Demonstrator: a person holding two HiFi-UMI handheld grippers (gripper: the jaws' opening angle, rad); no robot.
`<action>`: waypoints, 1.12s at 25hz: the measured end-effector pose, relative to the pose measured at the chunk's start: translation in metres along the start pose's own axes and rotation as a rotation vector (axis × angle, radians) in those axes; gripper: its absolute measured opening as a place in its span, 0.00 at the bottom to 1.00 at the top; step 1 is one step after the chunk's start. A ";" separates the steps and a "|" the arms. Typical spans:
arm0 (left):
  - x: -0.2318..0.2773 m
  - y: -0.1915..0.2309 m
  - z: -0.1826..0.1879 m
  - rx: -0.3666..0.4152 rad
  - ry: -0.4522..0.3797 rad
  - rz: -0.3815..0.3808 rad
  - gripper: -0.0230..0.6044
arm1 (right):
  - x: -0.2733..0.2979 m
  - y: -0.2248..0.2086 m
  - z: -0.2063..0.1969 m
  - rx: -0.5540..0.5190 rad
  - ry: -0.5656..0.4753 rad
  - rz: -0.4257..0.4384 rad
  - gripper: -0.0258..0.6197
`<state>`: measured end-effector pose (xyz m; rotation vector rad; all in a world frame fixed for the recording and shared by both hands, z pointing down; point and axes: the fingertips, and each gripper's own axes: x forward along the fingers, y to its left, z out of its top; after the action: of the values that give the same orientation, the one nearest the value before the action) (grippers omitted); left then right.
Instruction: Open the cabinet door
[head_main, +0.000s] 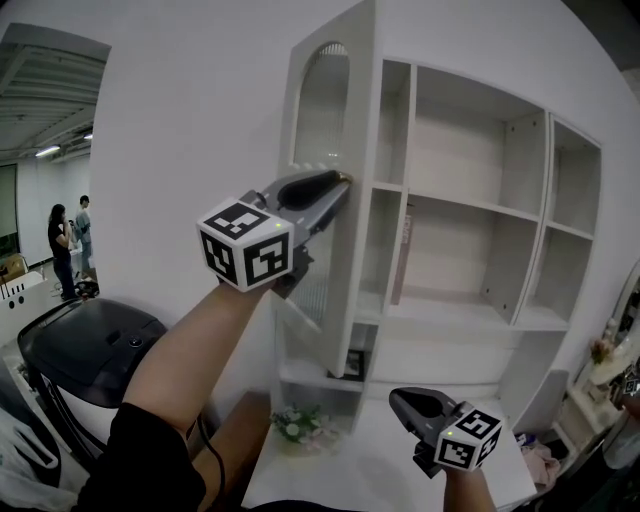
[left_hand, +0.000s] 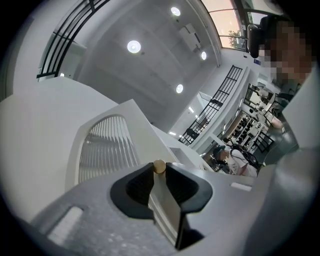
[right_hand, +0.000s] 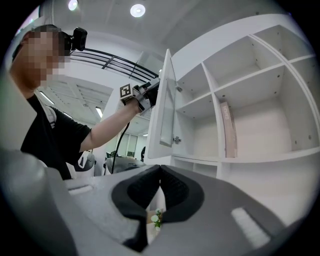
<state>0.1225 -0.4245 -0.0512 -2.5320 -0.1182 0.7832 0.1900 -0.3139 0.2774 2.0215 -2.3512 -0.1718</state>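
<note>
Left gripper (head_main: 343, 183), centre frame: clamped on free edge of cabinet door (head_main: 355, 285), beside small brass knob (left_hand: 159, 166). Door white, with arched ribbed-glass panel, standing open at left of bare shelves (head_main: 470, 205). Right gripper (head_main: 395, 397), lower right: jaws together, nothing between, well apart from door.

Your left gripper (head_main: 338, 186) covers the stretch of cabinet door (head_main: 360, 120) edge it clamps. Below that gripper, the door hides most of a dark object (head_main: 353, 362), too small to identify. Your right gripper (right_hand: 159, 169), jaws closed, screens part of the flowers (right_hand: 156, 218) beneath it.
</note>
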 end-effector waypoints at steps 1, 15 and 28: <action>-0.003 0.001 0.002 -0.004 -0.004 -0.008 0.16 | 0.001 0.003 0.001 -0.001 0.001 -0.006 0.04; -0.046 0.021 0.021 -0.113 -0.072 -0.078 0.17 | 0.022 0.048 -0.015 0.041 0.007 -0.076 0.04; -0.096 0.050 0.035 -0.210 -0.100 -0.086 0.18 | 0.038 0.109 -0.031 0.070 0.010 -0.095 0.04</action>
<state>0.0201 -0.4748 -0.0515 -2.6614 -0.3572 0.9047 0.0805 -0.3372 0.3177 2.1616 -2.2886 -0.0831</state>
